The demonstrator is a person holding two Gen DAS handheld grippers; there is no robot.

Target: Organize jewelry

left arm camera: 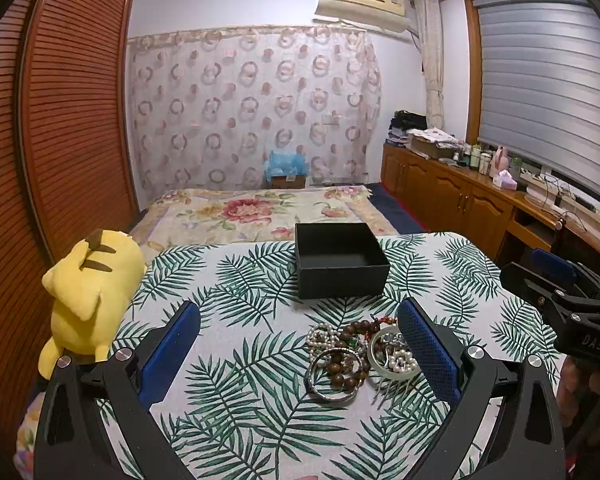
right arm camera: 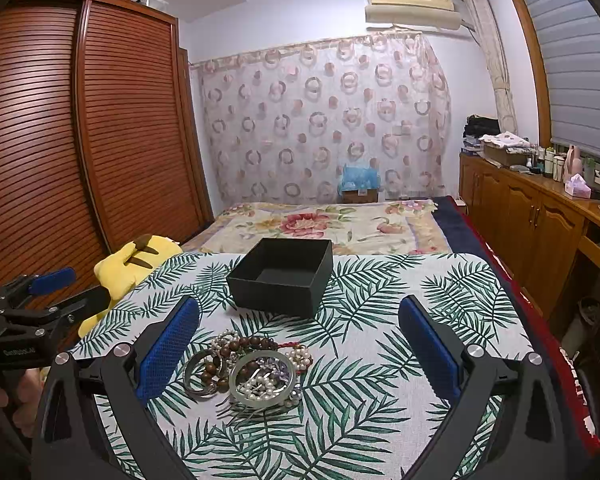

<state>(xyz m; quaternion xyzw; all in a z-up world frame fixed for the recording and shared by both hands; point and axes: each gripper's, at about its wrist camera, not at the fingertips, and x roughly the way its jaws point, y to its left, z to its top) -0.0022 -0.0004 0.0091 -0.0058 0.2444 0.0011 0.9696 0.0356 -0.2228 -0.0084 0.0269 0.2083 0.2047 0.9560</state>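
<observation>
A pile of jewelry lies on the leaf-print tablecloth: wooden bead bracelets, pearl strands, silver bangles and a pale jade bangle. An open, empty black box stands behind it. My left gripper is open, hovering just before the pile, holding nothing. In the right wrist view the pile sits between the open fingers of my right gripper, toward its left finger, with the black box beyond. The right gripper also shows at the left wrist view's right edge.
A yellow plush toy lies at the table's left edge. Behind the table is a bed with a floral cover. Wooden cabinets run along the right wall, a slatted wardrobe on the left.
</observation>
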